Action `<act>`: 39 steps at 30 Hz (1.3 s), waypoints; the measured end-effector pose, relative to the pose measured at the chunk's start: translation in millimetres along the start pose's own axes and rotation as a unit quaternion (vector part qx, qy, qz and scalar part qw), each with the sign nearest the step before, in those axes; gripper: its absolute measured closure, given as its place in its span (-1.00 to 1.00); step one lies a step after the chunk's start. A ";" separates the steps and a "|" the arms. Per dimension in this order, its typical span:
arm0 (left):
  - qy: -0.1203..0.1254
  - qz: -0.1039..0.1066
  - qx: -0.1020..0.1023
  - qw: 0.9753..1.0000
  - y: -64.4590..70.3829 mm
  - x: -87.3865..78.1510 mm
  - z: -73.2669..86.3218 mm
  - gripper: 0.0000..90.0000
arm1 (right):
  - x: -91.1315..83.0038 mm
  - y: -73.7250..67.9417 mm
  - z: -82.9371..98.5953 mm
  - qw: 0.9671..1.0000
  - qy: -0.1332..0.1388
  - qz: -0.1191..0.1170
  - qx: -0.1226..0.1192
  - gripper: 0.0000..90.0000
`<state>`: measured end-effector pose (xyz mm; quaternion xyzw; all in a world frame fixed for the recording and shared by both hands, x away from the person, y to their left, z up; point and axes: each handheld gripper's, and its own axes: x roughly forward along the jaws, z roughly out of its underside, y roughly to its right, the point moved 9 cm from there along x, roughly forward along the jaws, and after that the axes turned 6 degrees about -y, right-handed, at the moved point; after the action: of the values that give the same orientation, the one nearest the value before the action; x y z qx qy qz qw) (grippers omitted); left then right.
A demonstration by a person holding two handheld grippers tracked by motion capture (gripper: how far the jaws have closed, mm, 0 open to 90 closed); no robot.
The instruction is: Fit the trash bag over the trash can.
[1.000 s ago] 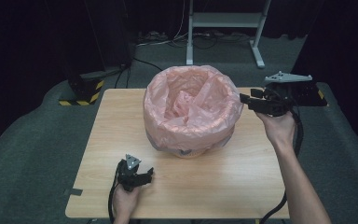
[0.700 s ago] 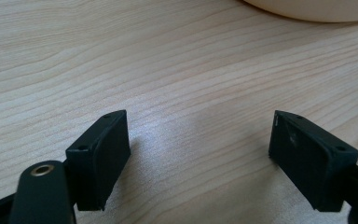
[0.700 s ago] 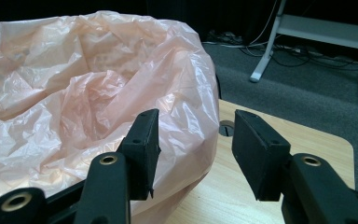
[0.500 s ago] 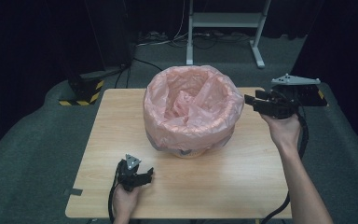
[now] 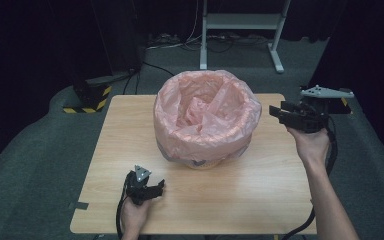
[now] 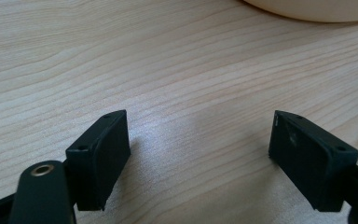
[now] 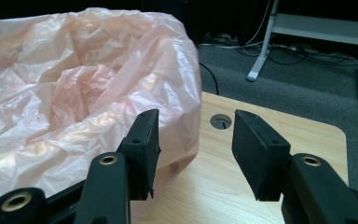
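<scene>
One pink plastic bag (image 5: 207, 117) lines one round bin (image 5: 205, 162) at the centre of the wooden surface (image 5: 260, 185), its mouth facing straight up and its long axis vertical; the bag's rim is folded down over the bin's outside all the way round, and crumpled film sags into the middle. Two claws are at work. The right claw (image 5: 280, 112), held above the surface at about three o'clock from the bag, points toward nine o'clock at the bag's rim, just beside it and not touching; its jaws stand moderately apart with nothing between them. In the right gripper view the bag (image 7: 74, 107) lies past the claw's left jaw, and one round cable hole (image 7: 221, 121) shows in the surface beyond. The left claw (image 5: 155, 187) rests low on the surface at about seven o'clock from the bin, jaws spread wide over bare wood (image 6: 191, 70).
</scene>
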<state>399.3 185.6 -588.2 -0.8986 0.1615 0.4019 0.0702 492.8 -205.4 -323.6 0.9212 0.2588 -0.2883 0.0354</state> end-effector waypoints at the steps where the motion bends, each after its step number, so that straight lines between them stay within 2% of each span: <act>1: 0.000 0.000 0.000 1.000 0.0 0.0 0.0 -0.55 | -0.2 1.2 1.3 1.000 0.000 -0.001 0.003 0.14; 14: 0.000 0.000 0.000 1.000 0.0 0.0 0.0 -0.55 | -8.8 9.1 12.2 1.000 0.007 0.004 0.009 0.14; 39: 0.000 0.000 -0.001 1.000 0.1 0.0 -0.1 -0.55 | -7.2 14.2 39.3 1.000 0.005 -0.001 0.016 0.14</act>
<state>399.3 185.5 -588.2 -0.8987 0.1609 0.4019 0.0698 474.6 -229.4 -353.5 0.9230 0.2547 -0.2878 0.0187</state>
